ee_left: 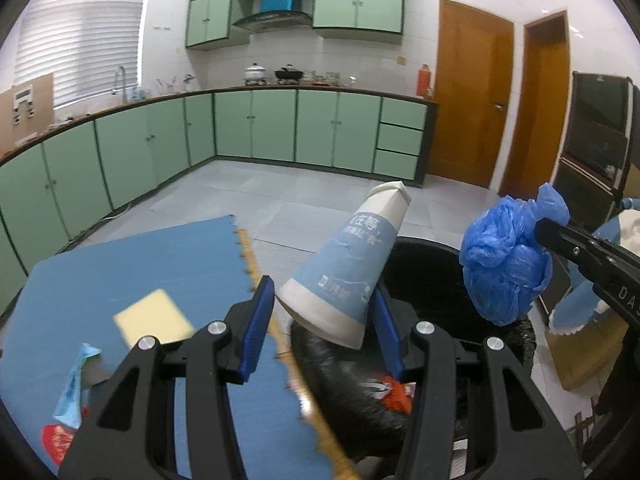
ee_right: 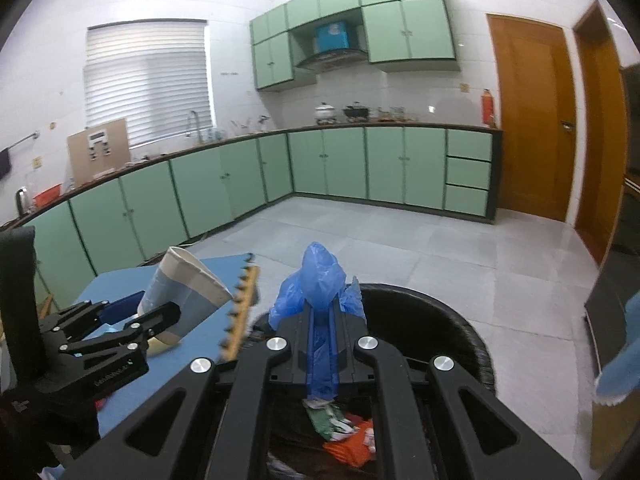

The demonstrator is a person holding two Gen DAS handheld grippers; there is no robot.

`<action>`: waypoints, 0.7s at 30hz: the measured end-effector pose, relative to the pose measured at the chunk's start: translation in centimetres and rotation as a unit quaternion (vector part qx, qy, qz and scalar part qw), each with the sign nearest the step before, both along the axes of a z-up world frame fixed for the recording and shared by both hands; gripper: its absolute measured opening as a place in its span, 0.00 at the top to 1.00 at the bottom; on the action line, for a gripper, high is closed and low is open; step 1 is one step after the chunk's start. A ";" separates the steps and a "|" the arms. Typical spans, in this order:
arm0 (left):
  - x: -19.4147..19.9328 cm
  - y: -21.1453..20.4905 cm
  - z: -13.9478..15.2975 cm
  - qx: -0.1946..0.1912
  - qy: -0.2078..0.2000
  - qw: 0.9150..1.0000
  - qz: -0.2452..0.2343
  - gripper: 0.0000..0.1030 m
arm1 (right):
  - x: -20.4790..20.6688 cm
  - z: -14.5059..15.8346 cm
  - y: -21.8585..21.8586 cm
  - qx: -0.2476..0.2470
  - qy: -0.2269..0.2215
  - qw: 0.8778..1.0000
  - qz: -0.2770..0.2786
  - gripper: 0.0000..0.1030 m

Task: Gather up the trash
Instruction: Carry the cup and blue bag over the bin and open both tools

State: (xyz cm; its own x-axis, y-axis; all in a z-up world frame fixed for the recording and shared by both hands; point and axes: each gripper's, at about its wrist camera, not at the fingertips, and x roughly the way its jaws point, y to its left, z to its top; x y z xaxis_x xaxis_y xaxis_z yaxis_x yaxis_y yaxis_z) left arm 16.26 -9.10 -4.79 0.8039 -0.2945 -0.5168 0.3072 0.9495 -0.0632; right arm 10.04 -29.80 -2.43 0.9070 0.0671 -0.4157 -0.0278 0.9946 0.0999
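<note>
My left gripper (ee_left: pixel 324 312) holds a crushed blue and white paper cup (ee_left: pixel 348 264) between its blue pads, tilted, over the near rim of the black trash bin (ee_left: pixel 432 256). The cup also shows in the right wrist view (ee_right: pixel 184 292). My right gripper (ee_right: pixel 322 308) is shut on a crumpled blue plastic bag (ee_right: pixel 316 280), held above the bin (ee_right: pixel 460 320); the bag also shows in the left wrist view (ee_left: pixel 504 260). Red and green wrappers (ee_right: pixel 344 432) lie inside the bin.
A blue foam mat (ee_left: pixel 132 272) on the left carries a yellow sponge (ee_left: pixel 154 316), a light blue wrapper (ee_left: pixel 74 388) and a red wrapper (ee_left: pixel 56 440). Green cabinets (ee_left: pixel 280 128) line the far walls. A cardboard box (ee_left: pixel 588 356) stands right of the bin.
</note>
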 end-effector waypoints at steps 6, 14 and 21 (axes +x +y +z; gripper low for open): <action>1.2 -3.5 -1.6 -0.005 0.004 1.000 -0.028 0.55 | 0.4 -1.3 -3.1 -0.001 0.013 1.000 -0.024 0.94; 3.1 -7.1 -3.9 0.007 0.022 0.999 -0.046 0.55 | 1.5 -4.1 -6.0 0.002 0.041 0.998 -0.041 0.94; 4.7 -8.4 -6.0 0.018 0.047 0.997 -0.052 0.53 | 2.8 -6.0 -7.0 0.011 0.060 0.997 -0.048 0.94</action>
State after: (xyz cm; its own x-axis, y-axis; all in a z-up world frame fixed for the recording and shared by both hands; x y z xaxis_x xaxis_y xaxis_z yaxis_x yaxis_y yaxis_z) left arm 20.92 -17.49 -10.75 0.7178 -0.3540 -0.5995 0.3987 0.9149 -0.0629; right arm 12.81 -36.75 -8.39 0.8531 -0.0071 -0.5217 0.0804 0.9898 0.1180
